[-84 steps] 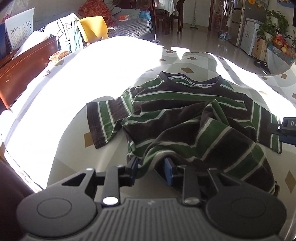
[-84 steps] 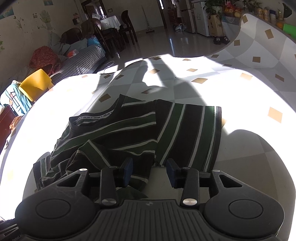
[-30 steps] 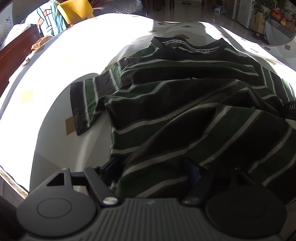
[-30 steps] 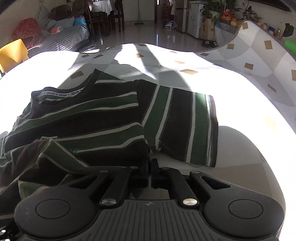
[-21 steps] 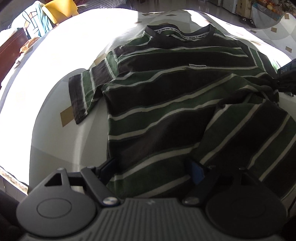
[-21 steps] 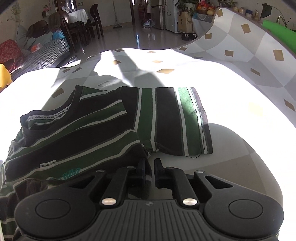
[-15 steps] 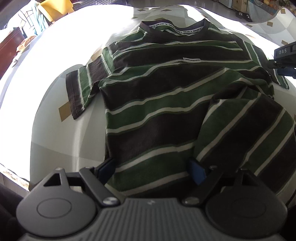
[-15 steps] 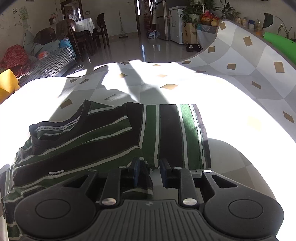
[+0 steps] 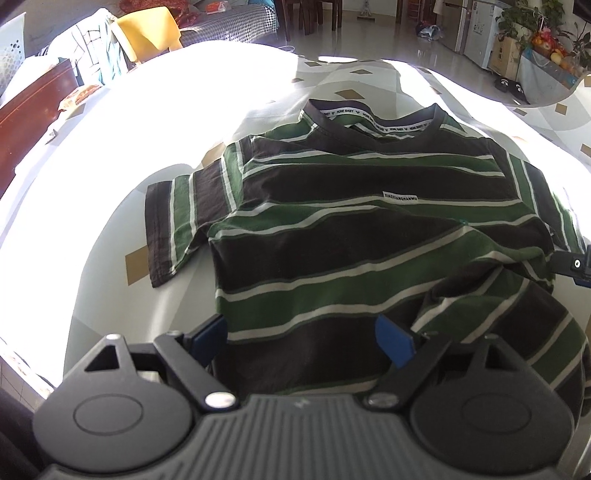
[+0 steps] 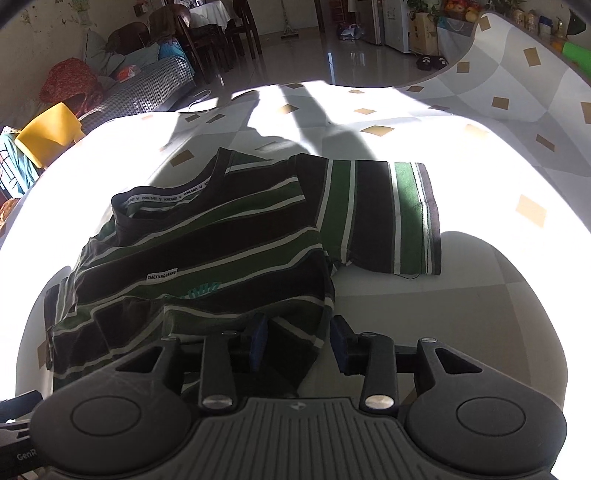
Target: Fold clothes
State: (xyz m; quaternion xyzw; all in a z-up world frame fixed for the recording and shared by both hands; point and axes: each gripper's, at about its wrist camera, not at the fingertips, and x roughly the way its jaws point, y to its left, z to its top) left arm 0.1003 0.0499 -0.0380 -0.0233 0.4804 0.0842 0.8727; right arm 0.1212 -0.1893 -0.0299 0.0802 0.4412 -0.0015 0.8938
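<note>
Spread flat on a sunlit table (image 9: 110, 258), one striped T-shirt (image 9: 369, 236) in green, dark brown and white lies between two handheld grippers. Its two short sleeves stick out to either side, the collar (image 9: 373, 118) points away from both cameras toward the room, and its long axis runs from the near hem to that far collar. One small white label (image 9: 399, 197) sits on the chest. At the near right, the hem is bunched into a loose fold (image 9: 517, 317).

Wide apart and opening, the left gripper (image 9: 301, 338) straddles the near hem without its blue pads pinching it. Also opening, the right gripper (image 10: 298, 343) has the shirt's side edge lying loosely between its parted fingers, unpressed.

Beyond the table stand a yellow chair (image 10: 50, 134), a checked sofa (image 10: 147, 88), dark dining chairs (image 10: 218, 33) and a white fridge (image 9: 476, 33). Nothing lies on the shirt; hard shadows cross the patterned tablecloth behind it.
</note>
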